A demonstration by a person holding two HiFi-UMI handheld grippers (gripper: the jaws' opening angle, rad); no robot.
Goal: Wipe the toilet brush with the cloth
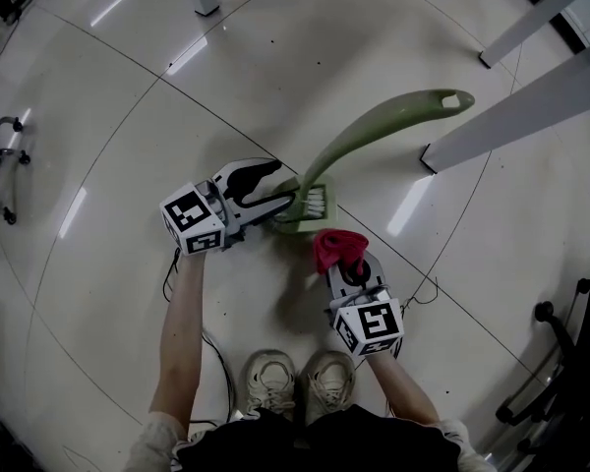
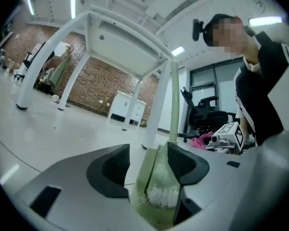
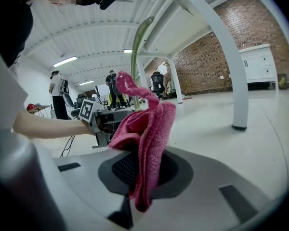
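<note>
While the right tool (image 1: pixel 351 269) clamps the pink cloth (image 1: pixel 339 247), which droops from its closed jaws just beside the brush (image 1: pixel 374 131), the left tool (image 1: pixel 283 186) gapes wide with the brush's bristle end between its jaws, low by the floor (image 1: pixel 128 116), handle rising upright.

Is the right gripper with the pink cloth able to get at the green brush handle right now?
Probably yes: the right gripper, shut on the cloth, sits close beside the toilet brush, and nothing lies between them; the left gripper is on the far side.
</note>
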